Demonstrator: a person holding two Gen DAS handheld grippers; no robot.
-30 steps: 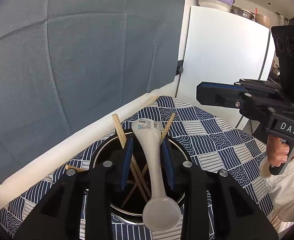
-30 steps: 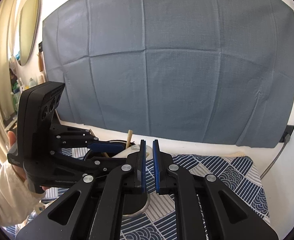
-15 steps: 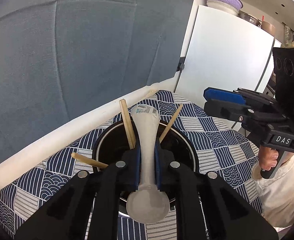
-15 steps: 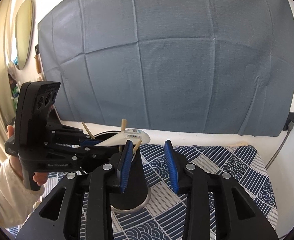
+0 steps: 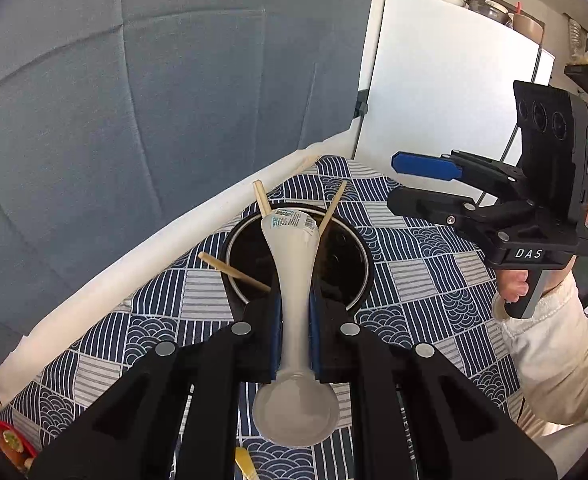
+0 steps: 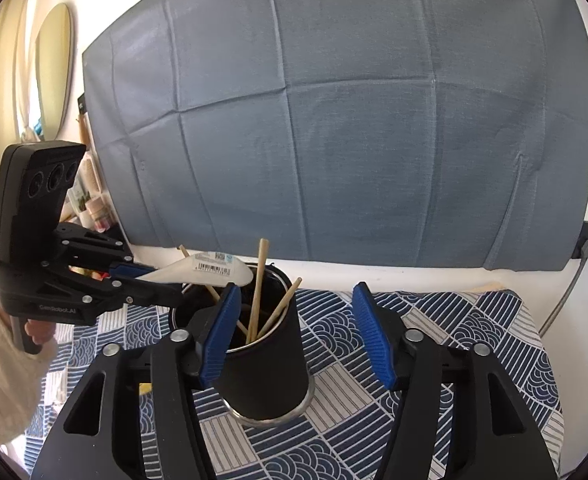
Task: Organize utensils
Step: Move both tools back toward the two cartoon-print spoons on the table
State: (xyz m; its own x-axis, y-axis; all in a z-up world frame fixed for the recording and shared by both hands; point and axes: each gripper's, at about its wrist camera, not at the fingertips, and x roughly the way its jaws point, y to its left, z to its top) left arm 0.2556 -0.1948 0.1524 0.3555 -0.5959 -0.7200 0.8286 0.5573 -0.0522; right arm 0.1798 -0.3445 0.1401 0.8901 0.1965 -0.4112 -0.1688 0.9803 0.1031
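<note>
A white ceramic spoon (image 5: pixel 296 264) lies between the blue pads of my left gripper (image 5: pixel 296 308), which is shut on its neck. Its bowl is near the camera and its labelled handle end points out over the black utensil holder (image 5: pixel 368 276). Several wooden chopsticks (image 5: pixel 334 204) lean inside the holder. In the right wrist view the holder (image 6: pixel 269 368) stands just beyond my right gripper (image 6: pixel 296 292), whose jaws are opening with the pads touching nothing. The left gripper (image 6: pixel 161 280) holds the spoon (image 6: pixel 209 270) above the holder's rim, beside the chopsticks (image 6: pixel 258 288).
A navy and grey patterned tablecloth (image 5: pixel 434 280) covers the table. A grey cloth (image 6: pixel 334 140) hangs behind it, and a white fridge (image 5: pixel 446 100) stands to the right. A red item (image 5: pixel 7 438) and a yellow item (image 5: pixel 241 460) lie near the front edge. A cream sleeve (image 5: pixel 554 360) is at the right.
The left jaws closed on the spoon's neck, then the gripper rose and drew back with it. The right jaws went from shut to wide apart.
</note>
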